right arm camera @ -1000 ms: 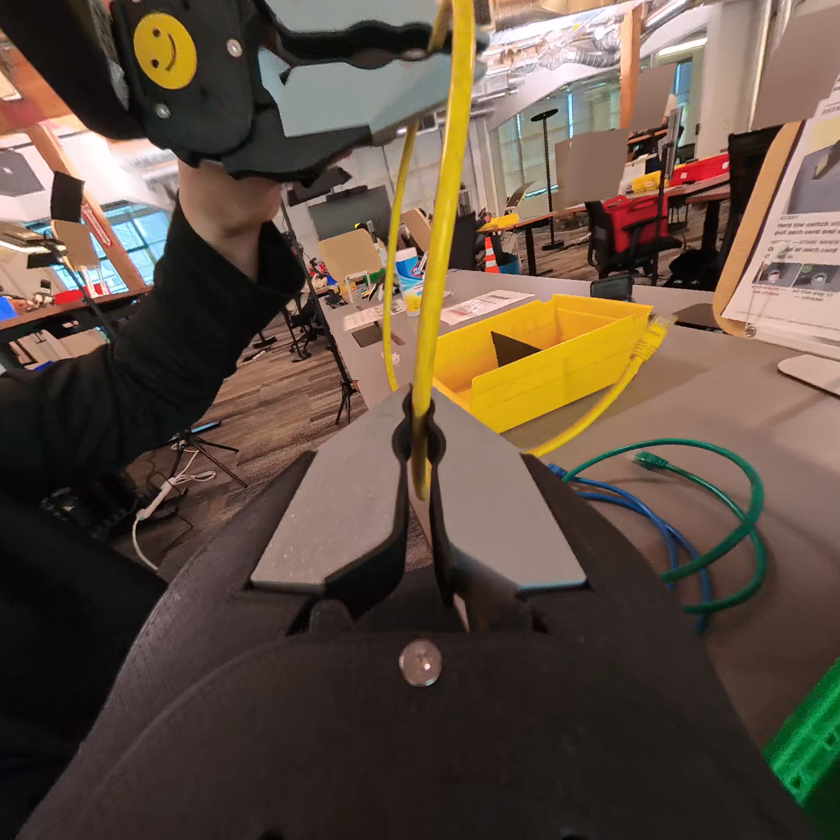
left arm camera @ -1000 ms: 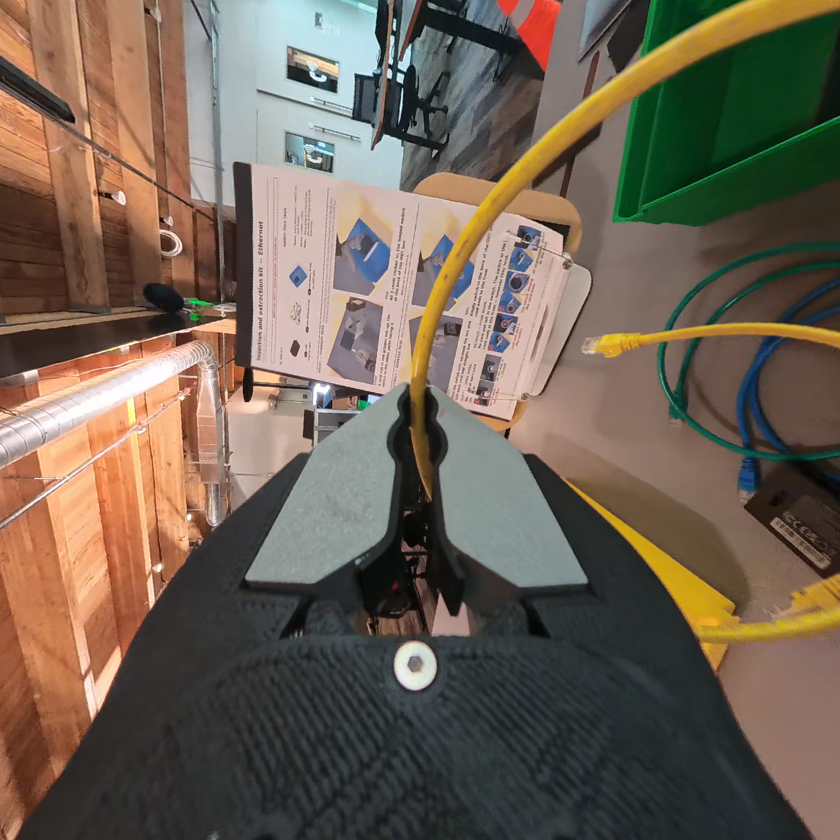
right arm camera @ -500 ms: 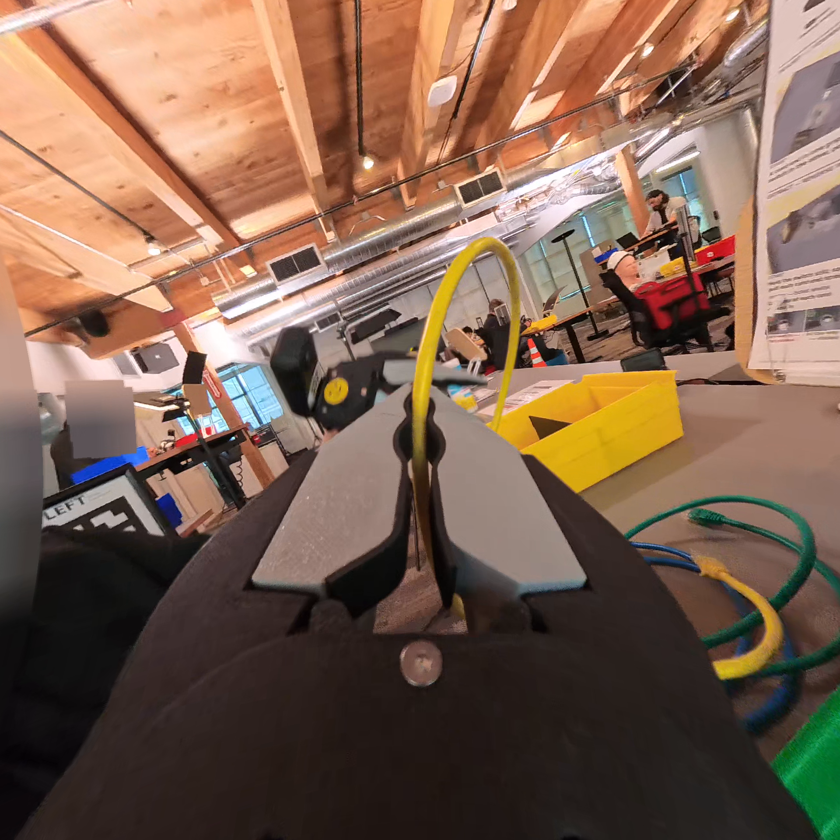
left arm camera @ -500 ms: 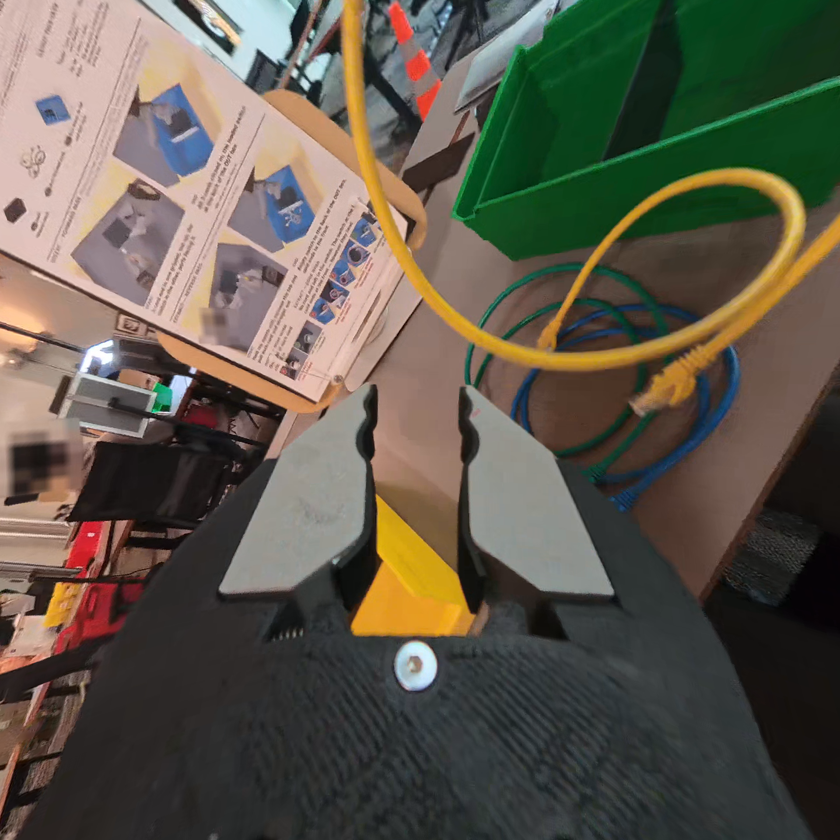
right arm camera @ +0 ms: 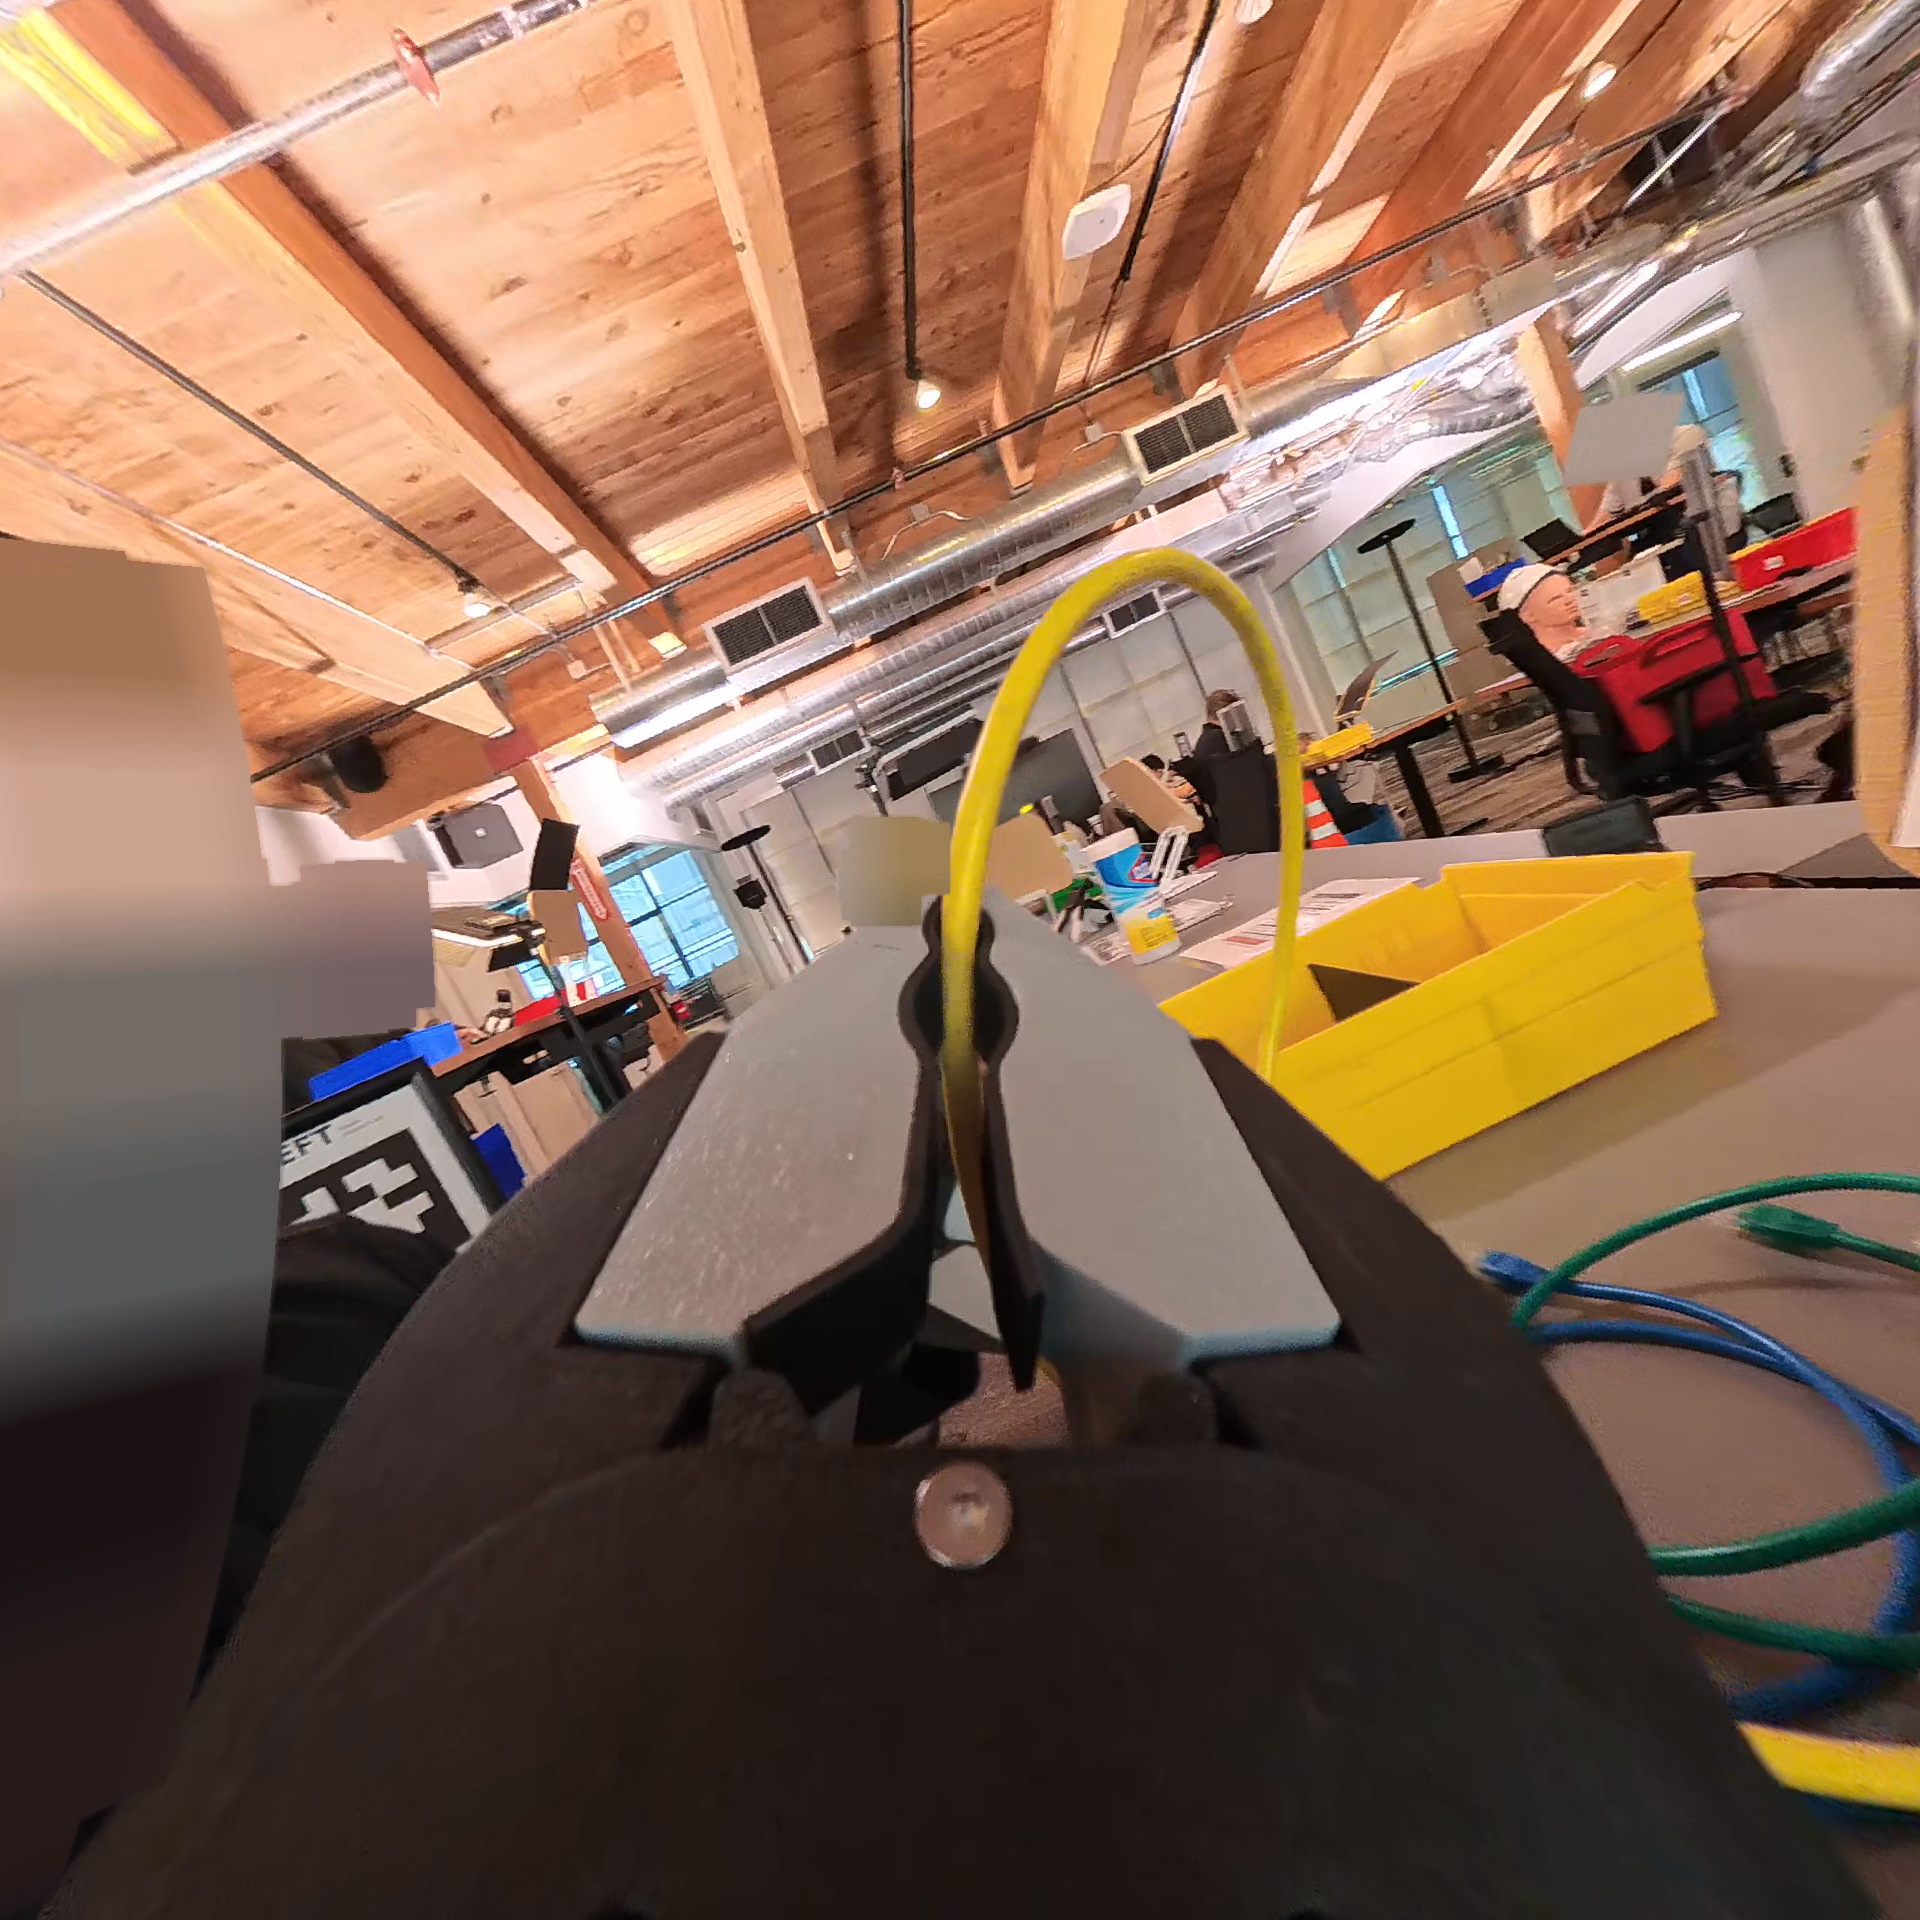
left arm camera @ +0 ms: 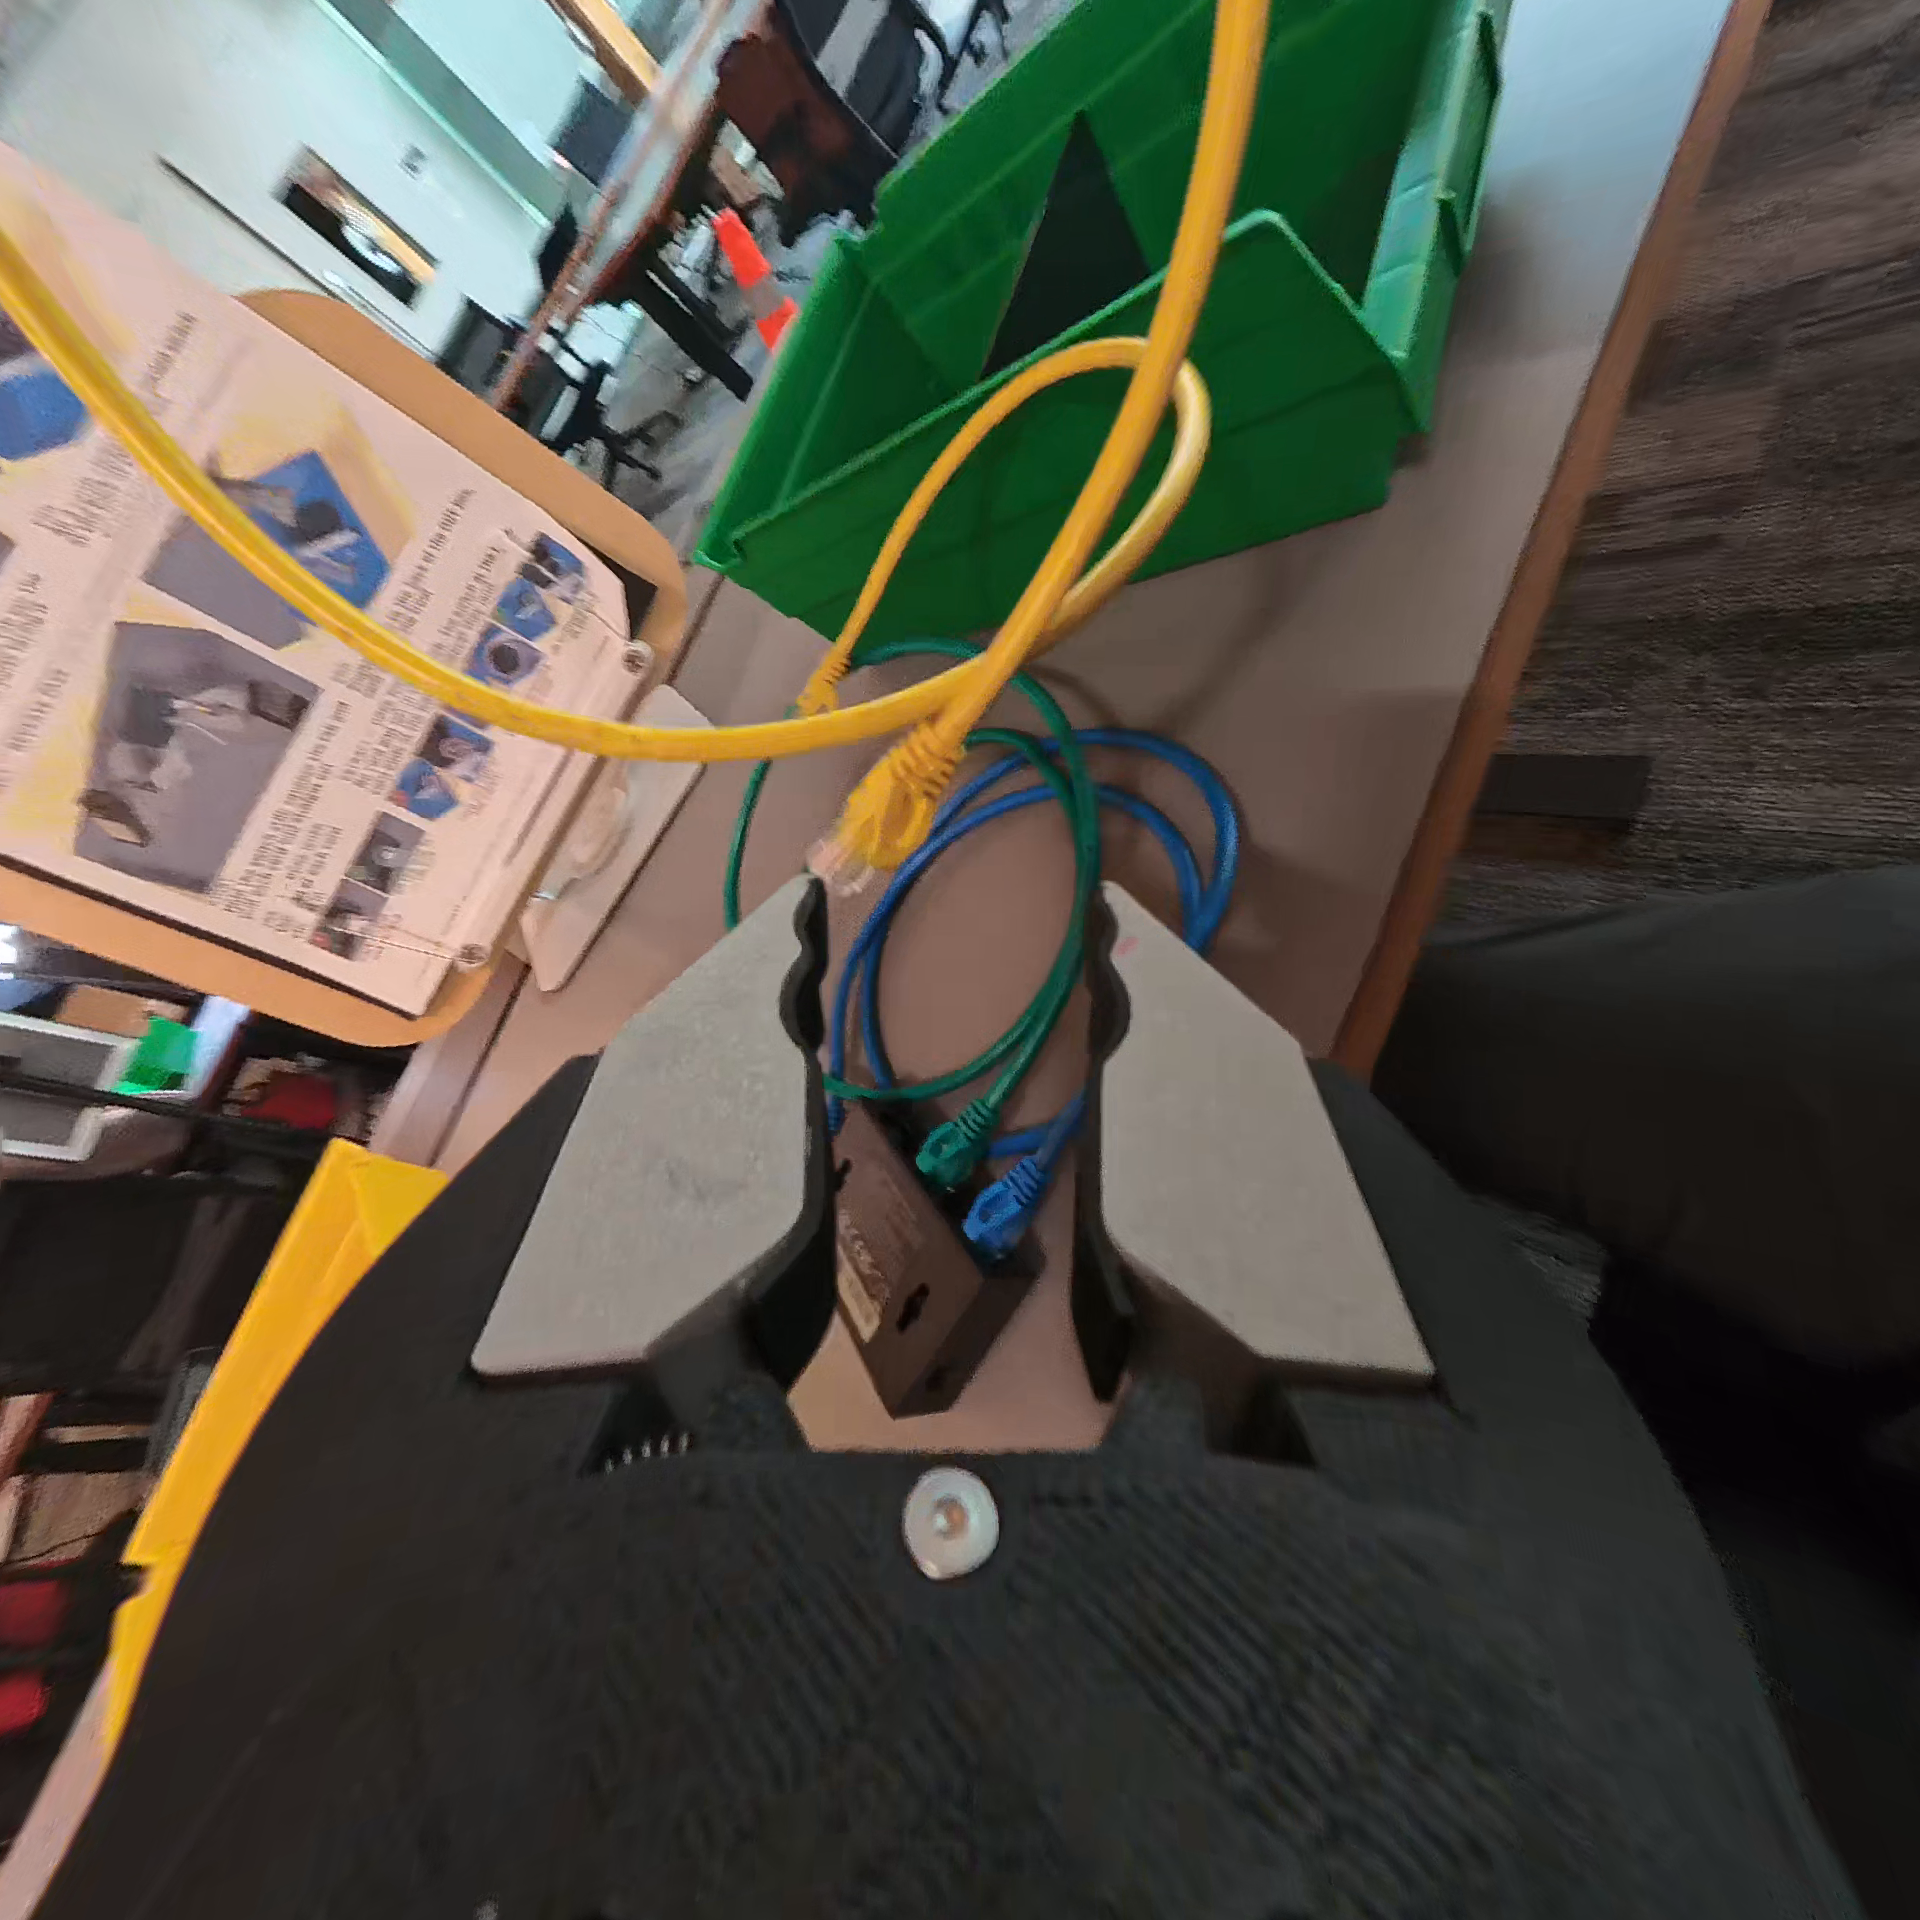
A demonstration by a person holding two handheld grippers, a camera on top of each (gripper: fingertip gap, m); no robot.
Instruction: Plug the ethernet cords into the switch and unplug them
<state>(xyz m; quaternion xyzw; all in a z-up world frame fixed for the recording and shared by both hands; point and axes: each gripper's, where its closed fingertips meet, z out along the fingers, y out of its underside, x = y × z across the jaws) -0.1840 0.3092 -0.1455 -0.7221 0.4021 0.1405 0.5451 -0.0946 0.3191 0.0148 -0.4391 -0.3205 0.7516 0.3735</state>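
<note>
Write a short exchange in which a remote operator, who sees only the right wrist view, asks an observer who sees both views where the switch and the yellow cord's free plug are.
Operator: My right hand-held gripper is shut on the yellow cord, but I see no switch. Where is it?
Observer: The black switch lies on the table, framed between the fingers of the left hand-held gripper.
Operator: And the cord's free end?
Observer: The yellow plug hangs in the air just beyond the left hand-held gripper's open fingertips, gripped by nothing.
</note>
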